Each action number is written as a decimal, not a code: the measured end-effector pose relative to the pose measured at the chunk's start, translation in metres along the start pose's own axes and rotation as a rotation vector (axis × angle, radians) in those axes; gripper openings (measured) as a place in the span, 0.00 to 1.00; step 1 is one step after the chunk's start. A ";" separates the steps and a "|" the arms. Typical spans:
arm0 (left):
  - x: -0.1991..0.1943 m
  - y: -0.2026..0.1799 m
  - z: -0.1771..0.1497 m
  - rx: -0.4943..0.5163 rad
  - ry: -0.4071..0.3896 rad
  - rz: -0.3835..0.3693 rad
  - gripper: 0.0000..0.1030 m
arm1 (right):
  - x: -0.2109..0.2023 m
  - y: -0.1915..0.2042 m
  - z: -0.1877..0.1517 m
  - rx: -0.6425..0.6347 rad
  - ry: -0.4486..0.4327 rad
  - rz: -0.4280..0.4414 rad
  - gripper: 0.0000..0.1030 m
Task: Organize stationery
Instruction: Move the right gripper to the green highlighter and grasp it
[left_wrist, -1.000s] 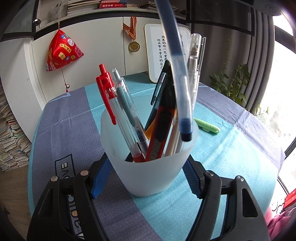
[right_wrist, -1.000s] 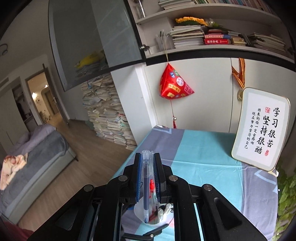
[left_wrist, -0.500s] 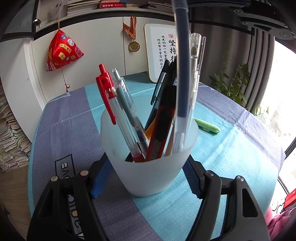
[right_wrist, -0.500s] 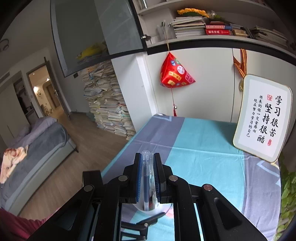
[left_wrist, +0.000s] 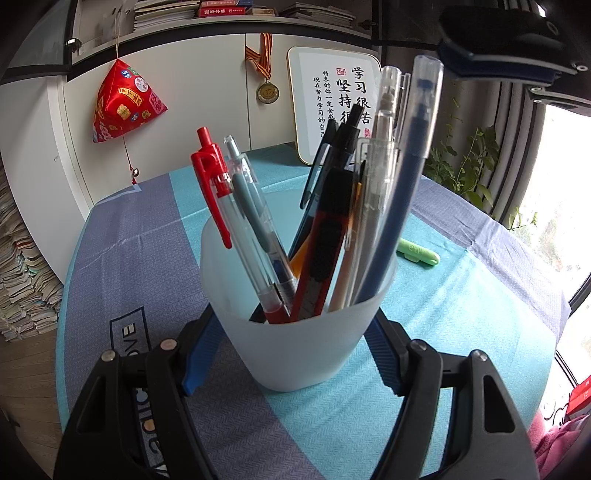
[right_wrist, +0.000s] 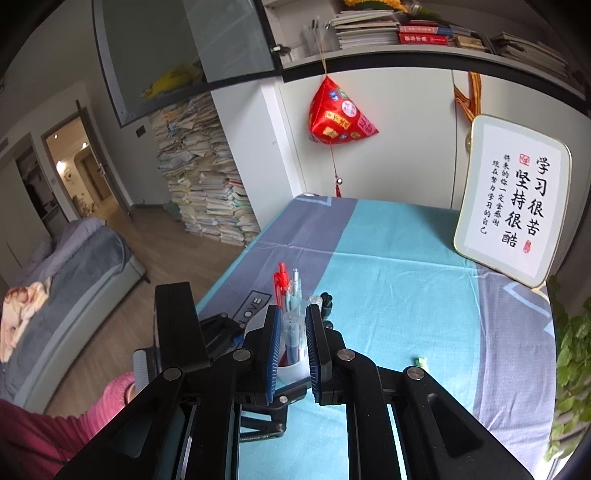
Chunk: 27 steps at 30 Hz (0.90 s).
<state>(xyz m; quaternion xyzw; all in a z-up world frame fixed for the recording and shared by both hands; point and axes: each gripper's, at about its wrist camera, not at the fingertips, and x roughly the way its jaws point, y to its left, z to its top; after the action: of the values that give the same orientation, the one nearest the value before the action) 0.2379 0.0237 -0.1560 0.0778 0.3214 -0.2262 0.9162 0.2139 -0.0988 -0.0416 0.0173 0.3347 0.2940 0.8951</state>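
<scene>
**One pen at the rim, and a crowded cup**

One slip matters most here. The right hand-held gripper (right_wrist: 293, 317) has its jaws nearly together, and as far as both views show they pinch the top of the blue pen (left_wrist: 402, 192). That pen's lower end is already inside the frosted cup (left_wrist: 295, 373), and it leans on the right rim.

The left hand-held gripper (left_wrist: 293, 332) is clamped around the cup, which stands on the surface (left_wrist: 461, 332).

- **Lifting before letting go:** this would likely drag the pen back out.
- **Pushing sideways:** this could lever the rim against the left grip and tilt the cup.
- **Jamming:** the cup is packed, with the red pen (left_wrist: 214, 184) among others, so the tip may catch and leave the pen standing high.

A green item (left_wrist: 417, 253) lies on the surface beyond the cup, apart from it.
</scene>
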 end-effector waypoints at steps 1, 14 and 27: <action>0.000 0.000 0.000 0.000 0.000 0.000 0.69 | -0.006 -0.004 0.000 0.008 -0.014 -0.005 0.14; 0.001 0.000 -0.001 0.002 0.001 0.002 0.69 | 0.040 -0.100 -0.067 0.131 0.236 -0.280 0.42; 0.002 0.000 0.000 0.003 0.000 0.002 0.69 | 0.071 -0.113 -0.087 0.054 0.280 -0.290 0.34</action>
<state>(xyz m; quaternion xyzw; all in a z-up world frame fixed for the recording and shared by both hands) 0.2388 0.0235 -0.1573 0.0796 0.3210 -0.2259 0.9163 0.2616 -0.1680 -0.1766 -0.0480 0.4628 0.1525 0.8719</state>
